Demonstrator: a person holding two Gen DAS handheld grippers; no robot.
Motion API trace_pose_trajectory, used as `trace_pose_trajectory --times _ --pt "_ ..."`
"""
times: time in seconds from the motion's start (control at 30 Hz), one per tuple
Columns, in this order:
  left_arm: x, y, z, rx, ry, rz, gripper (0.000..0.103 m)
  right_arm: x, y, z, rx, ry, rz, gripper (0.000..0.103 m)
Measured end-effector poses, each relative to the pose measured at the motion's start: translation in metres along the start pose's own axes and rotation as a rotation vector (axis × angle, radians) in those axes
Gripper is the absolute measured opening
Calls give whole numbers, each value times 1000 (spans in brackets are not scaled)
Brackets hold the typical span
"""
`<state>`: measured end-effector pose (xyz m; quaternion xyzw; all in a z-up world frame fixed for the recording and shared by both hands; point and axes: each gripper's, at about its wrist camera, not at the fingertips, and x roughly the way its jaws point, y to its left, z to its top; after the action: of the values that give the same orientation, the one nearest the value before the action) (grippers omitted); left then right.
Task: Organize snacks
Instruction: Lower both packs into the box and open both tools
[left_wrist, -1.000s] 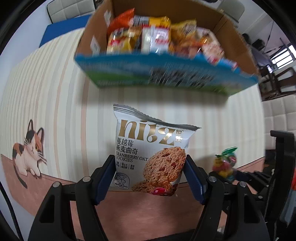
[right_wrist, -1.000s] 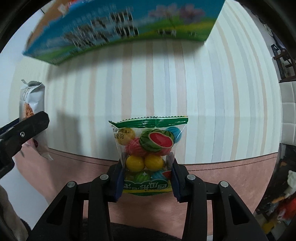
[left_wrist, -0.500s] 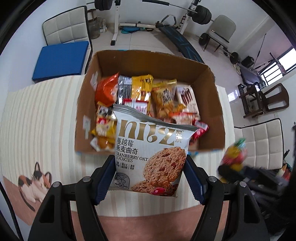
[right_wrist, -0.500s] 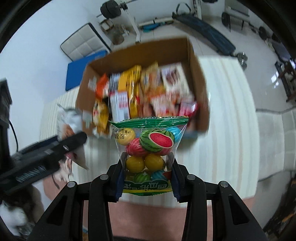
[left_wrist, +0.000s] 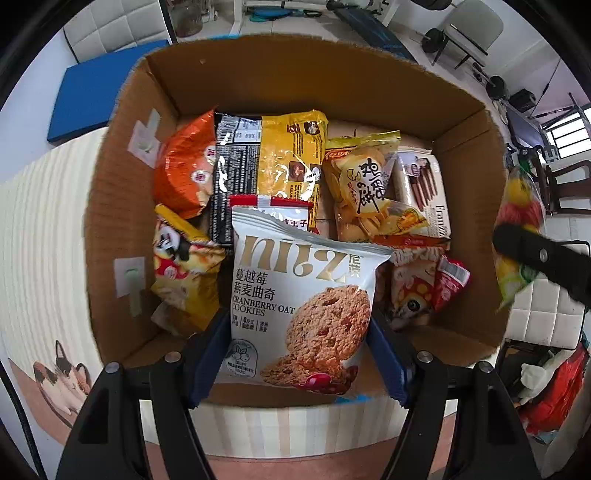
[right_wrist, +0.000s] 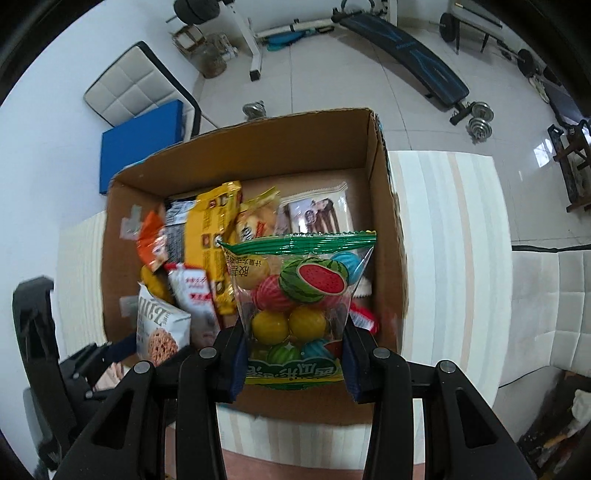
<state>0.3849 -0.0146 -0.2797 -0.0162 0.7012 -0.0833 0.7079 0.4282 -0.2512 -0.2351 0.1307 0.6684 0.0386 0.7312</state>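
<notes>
My left gripper (left_wrist: 295, 350) is shut on a white cranberry oat cookie packet (left_wrist: 299, 302) and holds it above the near part of an open cardboard box (left_wrist: 295, 81). The box holds several snack packets (left_wrist: 288, 162). My right gripper (right_wrist: 293, 354) is shut on a clear bag of watermelon gum balls (right_wrist: 295, 291), held above the same box (right_wrist: 258, 155), near its right side. The candy bag also shows in the left wrist view (left_wrist: 517, 221), and the cookie packet in the right wrist view (right_wrist: 159, 328).
The box stands on a striped tablecloth (left_wrist: 40, 229) with a cat print (left_wrist: 62, 376). A blue pad (right_wrist: 140, 140) on a white chair, gym equipment (right_wrist: 406, 51) and tiled floor lie beyond the table.
Both grippers have risen from table level in front of the box to above it, tilting to look down into it. Each still holds its packet.
</notes>
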Motion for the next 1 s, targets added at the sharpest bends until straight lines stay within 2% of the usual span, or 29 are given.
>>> trace_pose_trajectory --times 0.17,0.23,0.27,0.3,0.37,0.53,0.67,1.0 --pt "18 7 6 -54 41 -21 71 19 -6 22 3 38 4 45" --pt "24 11 7 -79 56 -31 77 27 -7 30 5 60 15 46" --pt "26 12 7 -87 60 -34 84 30 -8 32 13 69 17 55" --pt "27 14 7 -93 58 -38 86 33 -10 35 18 73 25 74" --pt "27 14 7 -89 46 -24 86 33 -9 38 11 62 16 90" --pt "23 9 7 -78 30 -25 87 25 -9 39 -4 41 -7 90" --pt "7 7 5 -67 -12 5 87 16 -6 30 -29 24 -52 92" --pt "-39 8 -4 -35 -137 71 87 -18 0 -18 -67 -46 -142 95"
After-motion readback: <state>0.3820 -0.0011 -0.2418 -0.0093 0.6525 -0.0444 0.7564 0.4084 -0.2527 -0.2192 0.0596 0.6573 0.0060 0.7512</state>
